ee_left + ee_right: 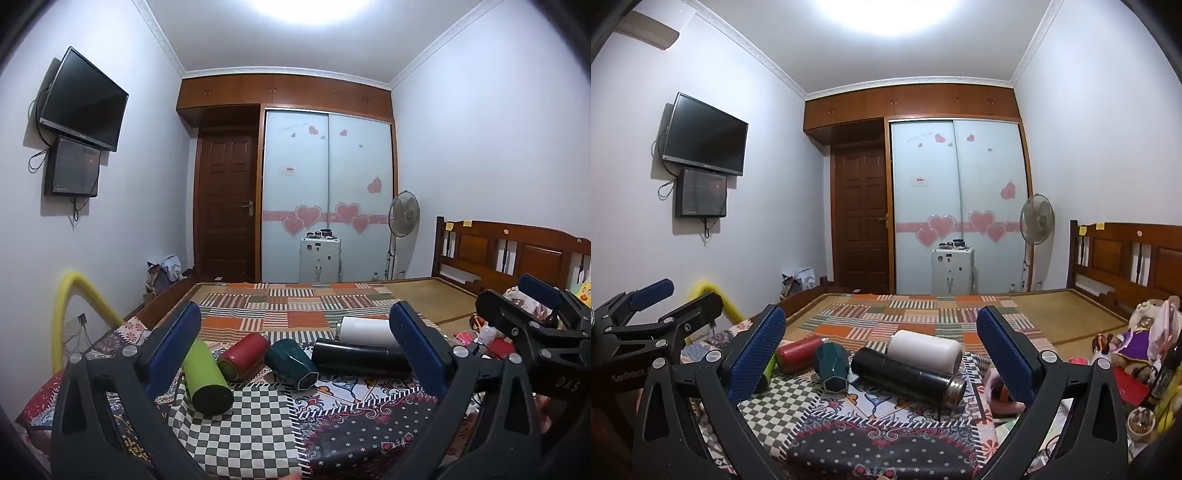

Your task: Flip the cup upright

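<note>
Several cups and bottles lie on their sides on the patterned bed cover: a green bottle, a red cup, a dark teal faceted cup, a black flask and a white cup. In the right wrist view the red cup, teal cup, black flask and white cup show. My left gripper is open and empty, just before the row. My right gripper is open and empty, in front of the teal cup and flask.
A wooden headboard stands at the right, with toys and clutter beside the bed. A wardrobe, a fan and a door stand at the far end. A yellow hose is at the left.
</note>
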The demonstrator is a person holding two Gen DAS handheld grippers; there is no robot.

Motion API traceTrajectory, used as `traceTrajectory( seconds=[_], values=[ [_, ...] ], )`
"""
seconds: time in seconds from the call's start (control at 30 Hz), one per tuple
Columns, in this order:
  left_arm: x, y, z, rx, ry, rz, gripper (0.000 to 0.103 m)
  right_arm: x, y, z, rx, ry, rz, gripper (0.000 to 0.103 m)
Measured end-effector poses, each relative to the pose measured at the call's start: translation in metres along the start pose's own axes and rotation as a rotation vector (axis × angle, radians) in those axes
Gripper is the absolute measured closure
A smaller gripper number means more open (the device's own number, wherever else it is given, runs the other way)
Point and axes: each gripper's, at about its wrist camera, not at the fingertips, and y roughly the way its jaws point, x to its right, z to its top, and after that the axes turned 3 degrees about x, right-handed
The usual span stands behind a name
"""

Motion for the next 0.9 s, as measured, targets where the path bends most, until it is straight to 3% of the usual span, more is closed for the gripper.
traceTrajectory(
  seconds=[0.9],
  values=[
    [0.005,0.0,0.0,0.011,0.018,-0.017,0.0,0.003,0.001,-0.001,-0.018,0.007,-0.005,0.0]
  ],
)
